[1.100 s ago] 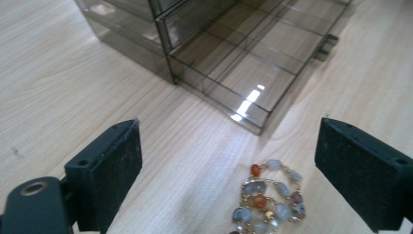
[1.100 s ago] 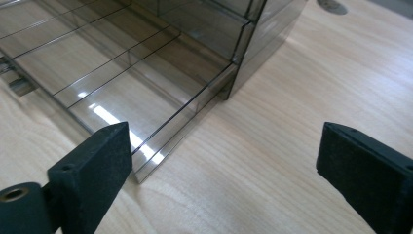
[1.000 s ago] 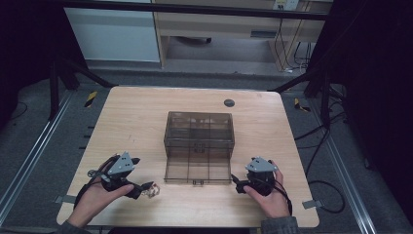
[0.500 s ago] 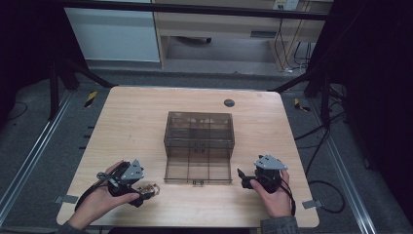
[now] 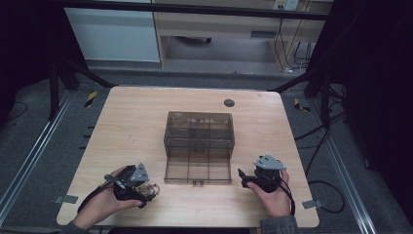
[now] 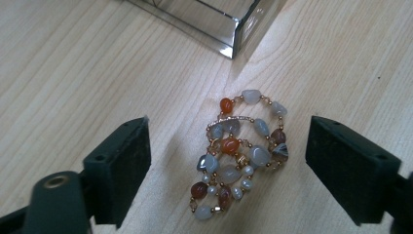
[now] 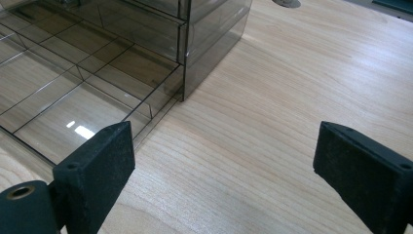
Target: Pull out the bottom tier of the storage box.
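1. The left tool (image 6: 229,161) hangs over a beaded bracelet (image 6: 241,158); its jaws have just been closing but stand spread, pads clear of the beads.
2. The bracelet lies coiled on the table (image 6: 73,73), near the corner of a clear box (image 6: 229,29).
3. It looks light, limp and slippery; pinching across the bunched middle seems safest.
4. Its long axis runs between the jaws.
5. The right tool (image 7: 224,170) is spread and empty.
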`<act>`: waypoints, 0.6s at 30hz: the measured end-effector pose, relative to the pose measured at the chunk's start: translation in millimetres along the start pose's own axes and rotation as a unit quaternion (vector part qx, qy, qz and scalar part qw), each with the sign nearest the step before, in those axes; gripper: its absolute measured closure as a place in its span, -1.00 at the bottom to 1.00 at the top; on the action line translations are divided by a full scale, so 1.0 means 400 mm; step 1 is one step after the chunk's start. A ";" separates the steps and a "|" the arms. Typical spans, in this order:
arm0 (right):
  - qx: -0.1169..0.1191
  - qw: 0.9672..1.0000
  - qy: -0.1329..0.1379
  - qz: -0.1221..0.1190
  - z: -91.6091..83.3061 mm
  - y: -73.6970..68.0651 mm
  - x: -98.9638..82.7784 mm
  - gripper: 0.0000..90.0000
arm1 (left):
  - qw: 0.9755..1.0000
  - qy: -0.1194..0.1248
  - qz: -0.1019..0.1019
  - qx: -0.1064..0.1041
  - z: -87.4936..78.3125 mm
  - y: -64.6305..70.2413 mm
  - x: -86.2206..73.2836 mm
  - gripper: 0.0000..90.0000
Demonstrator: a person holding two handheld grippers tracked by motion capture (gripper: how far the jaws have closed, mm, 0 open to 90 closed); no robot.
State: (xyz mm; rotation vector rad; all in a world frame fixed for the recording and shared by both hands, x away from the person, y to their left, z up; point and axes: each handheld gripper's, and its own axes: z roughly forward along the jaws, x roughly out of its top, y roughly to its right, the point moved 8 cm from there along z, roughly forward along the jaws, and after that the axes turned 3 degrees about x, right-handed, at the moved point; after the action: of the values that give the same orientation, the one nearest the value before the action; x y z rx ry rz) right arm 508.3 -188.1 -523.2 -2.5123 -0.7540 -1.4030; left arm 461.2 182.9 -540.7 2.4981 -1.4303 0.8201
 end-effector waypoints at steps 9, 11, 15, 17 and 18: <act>-0.001 1.000 -0.005 0.004 0.006 -0.002 -0.003 -0.79 | 1.000 -0.004 -0.007 -0.012 0.005 0.004 -0.004 -0.36; -0.002 1.000 -0.005 0.005 0.006 -0.002 -0.003 -0.79 | 1.000 -0.006 -0.008 -0.011 0.007 0.003 -0.007 -0.35; 0.002 1.000 -0.006 0.005 0.007 -0.004 -0.005 -0.74 | 1.000 -0.010 -0.008 -0.014 0.010 0.007 -0.007 -0.30; 0.002 1.000 -0.006 0.006 0.008 -0.005 -0.005 -0.74 | 1.000 -0.011 -0.010 -0.014 0.012 0.008 -0.008 -0.24; 0.002 1.000 -0.006 0.005 0.008 -0.004 -0.005 -0.74 | 1.000 -0.013 -0.011 -0.013 0.013 0.007 -0.008 -0.19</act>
State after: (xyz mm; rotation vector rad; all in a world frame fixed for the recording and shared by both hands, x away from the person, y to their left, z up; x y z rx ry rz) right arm 509.0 -186.1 -526.7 -2.5196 -0.7438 -1.3826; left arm 459.6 182.1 -547.1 2.5086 -1.4094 0.7637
